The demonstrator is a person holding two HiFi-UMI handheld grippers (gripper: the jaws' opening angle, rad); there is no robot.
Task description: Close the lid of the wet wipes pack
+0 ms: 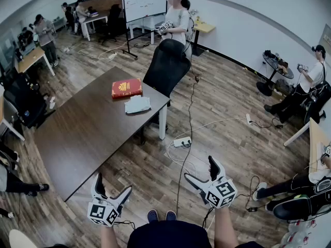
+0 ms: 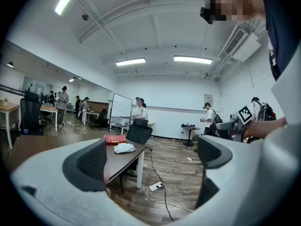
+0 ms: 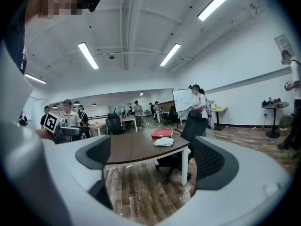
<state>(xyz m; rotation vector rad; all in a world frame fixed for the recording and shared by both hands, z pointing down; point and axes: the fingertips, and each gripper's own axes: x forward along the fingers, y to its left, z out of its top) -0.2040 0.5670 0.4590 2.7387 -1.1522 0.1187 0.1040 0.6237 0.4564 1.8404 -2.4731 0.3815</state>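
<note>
Wipes pack (image 1: pixel 137 105) sits at the far end of the worktop (image 1: pixel 77 138), just beside a red book (image 1: pixel 126 88), with a black chair (image 1: pixel 166 66) right behind. Lid is too small to read. Left gripper (image 1: pixel 113 186) hangs over the floor (image 1: pixel 227 118), well apart from the pack, fingers (image 2: pixel 87 163) wide apart, nothing between them. Right gripper (image 1: pixel 200 169) likewise: fingers (image 3: pixel 209 160) spread, empty.

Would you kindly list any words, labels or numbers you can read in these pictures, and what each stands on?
None can be read.
Red box on the table: gold print, too small.
Whiteboard: any writing too faint.
Wall poster: too small.
Wet wipes pack: no legible label.
</note>
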